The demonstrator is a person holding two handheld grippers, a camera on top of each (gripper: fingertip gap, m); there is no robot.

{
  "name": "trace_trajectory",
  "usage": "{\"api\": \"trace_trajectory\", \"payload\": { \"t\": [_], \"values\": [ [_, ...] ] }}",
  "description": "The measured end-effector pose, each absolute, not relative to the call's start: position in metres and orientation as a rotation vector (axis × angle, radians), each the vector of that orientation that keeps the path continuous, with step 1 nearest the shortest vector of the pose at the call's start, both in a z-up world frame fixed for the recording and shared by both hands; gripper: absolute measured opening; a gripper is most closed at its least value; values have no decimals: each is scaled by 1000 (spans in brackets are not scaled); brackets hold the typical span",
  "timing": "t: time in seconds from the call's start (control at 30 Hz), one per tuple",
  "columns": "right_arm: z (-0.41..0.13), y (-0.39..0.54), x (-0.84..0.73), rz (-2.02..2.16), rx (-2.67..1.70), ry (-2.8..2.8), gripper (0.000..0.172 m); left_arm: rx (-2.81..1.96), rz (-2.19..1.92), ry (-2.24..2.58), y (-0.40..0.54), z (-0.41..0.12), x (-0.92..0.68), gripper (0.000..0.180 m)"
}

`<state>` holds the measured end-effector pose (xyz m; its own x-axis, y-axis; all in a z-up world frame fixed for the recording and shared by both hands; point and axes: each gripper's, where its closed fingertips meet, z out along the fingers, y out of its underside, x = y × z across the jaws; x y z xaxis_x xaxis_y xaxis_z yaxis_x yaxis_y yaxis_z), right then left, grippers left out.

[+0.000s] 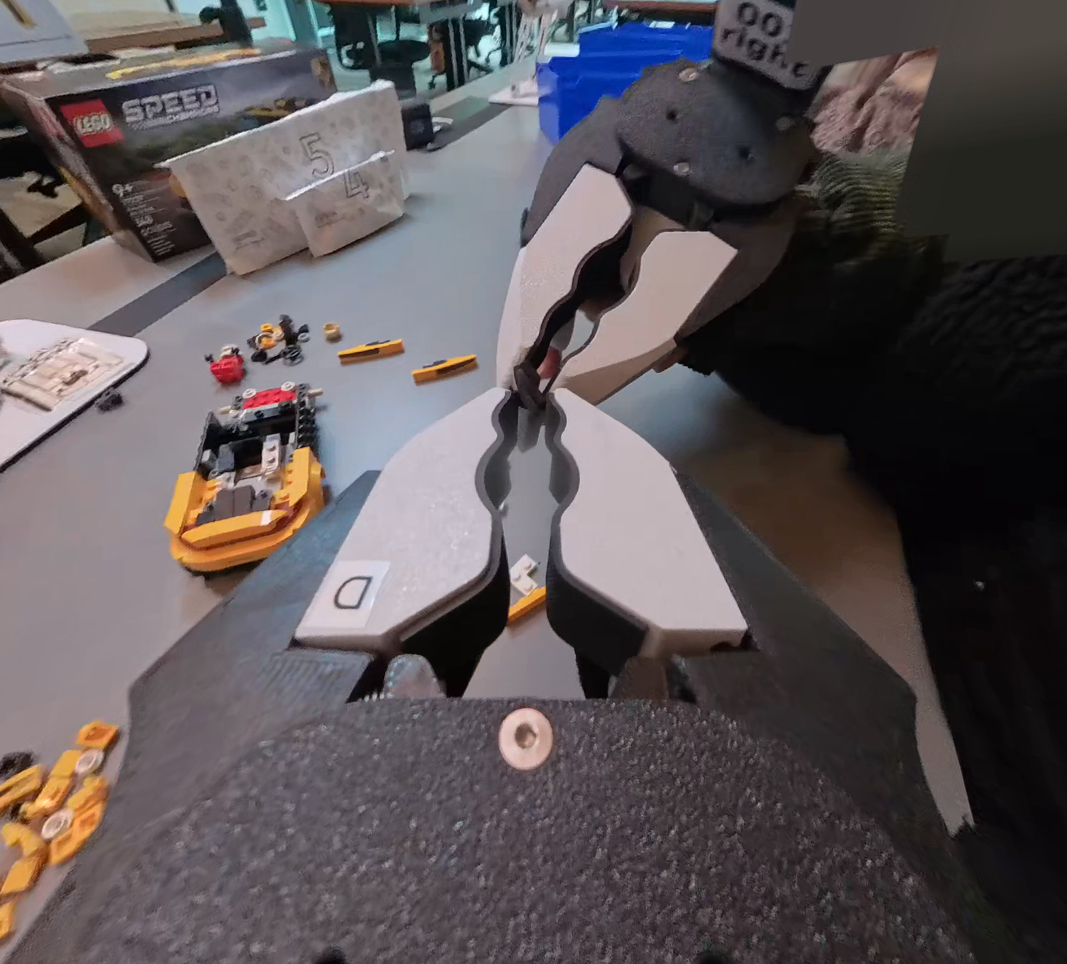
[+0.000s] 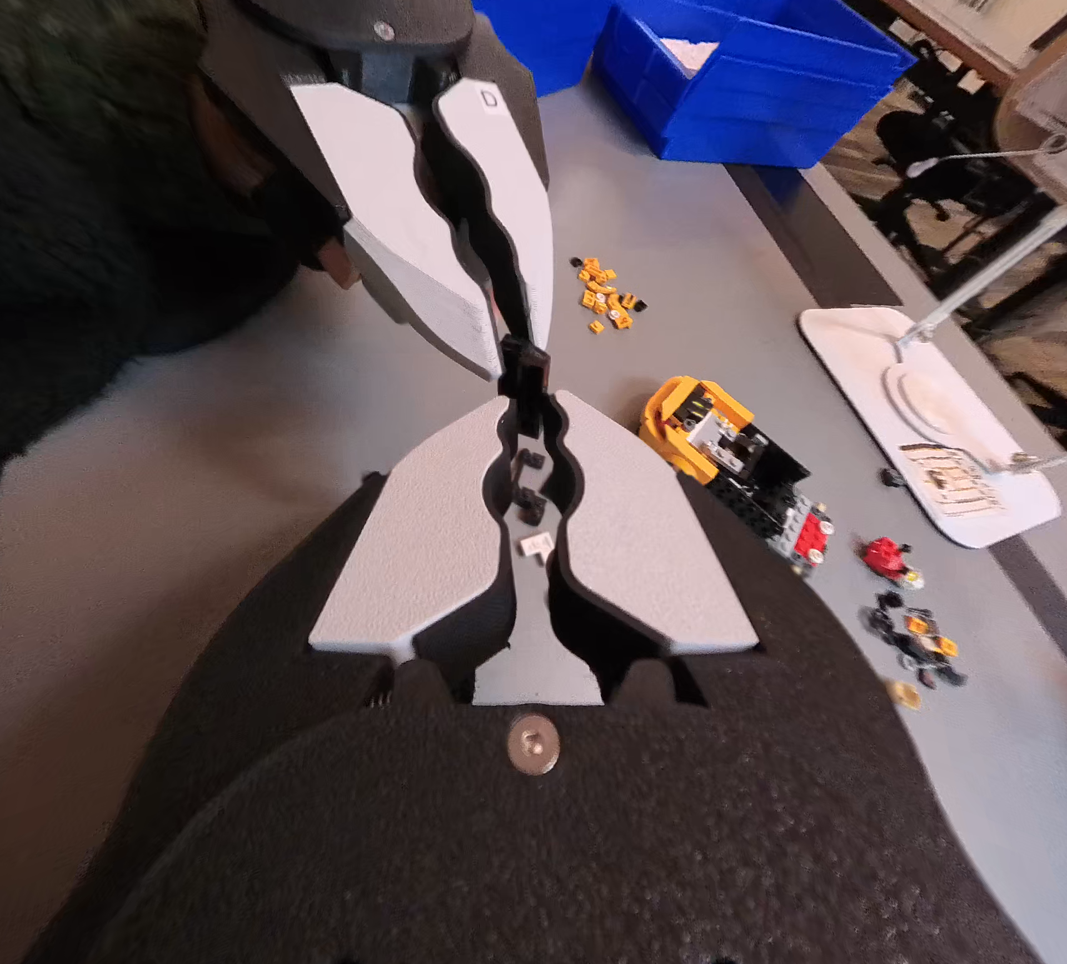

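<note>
Your left hand-held gripper (image 1: 528, 398) and your right hand-held gripper (image 2: 526, 405) meet tip to tip above the grey tabletop (image 1: 404, 301). Between them sits a small black brick piece (image 2: 522, 376), raised off the surface. Both pairs of fingertips are nearly closed on it: your right gripper pinches one end, your left gripper clamps the other end. From the left wrist view, a bit of red (image 1: 552, 361) shows between the right gripper's fingers just behind the piece; what it is cannot be told.

Directly under the meeting point, on the tabletop: a few loose black bricks (image 2: 528, 500) and a small white plate piece (image 2: 536, 544).

To one side stands the partly built yellow-and-black car (image 1: 248, 486), red bricks at its rear. Beyond it lie two yellow wedge strips (image 1: 369, 349), a red cluster (image 1: 226, 369) and a scatter of small black parts (image 1: 283, 344). A pile of yellow bricks (image 2: 606, 295) lies apart. Farther off: numbered paper bags (image 1: 300, 186), the set's box (image 1: 144, 128), blue bins (image 2: 722, 70), a white tray (image 2: 924, 417).
</note>
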<state>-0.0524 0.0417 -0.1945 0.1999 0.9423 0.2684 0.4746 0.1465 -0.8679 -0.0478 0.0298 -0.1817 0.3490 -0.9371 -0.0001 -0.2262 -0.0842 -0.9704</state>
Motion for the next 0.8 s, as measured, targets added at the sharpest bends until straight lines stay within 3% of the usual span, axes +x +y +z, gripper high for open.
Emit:
{"api": "trace_trajectory", "payload": {
  "t": [0.27,0.8],
  "values": [
    [-186,55,-49,29,-1171,-1430,7,-1738,-1106,789,46,-183,-54,6],
    [-206,59,-41,-284,-980,-1556,5,-1906,-1597,439,57,-213,-51,6]
  ]
}}
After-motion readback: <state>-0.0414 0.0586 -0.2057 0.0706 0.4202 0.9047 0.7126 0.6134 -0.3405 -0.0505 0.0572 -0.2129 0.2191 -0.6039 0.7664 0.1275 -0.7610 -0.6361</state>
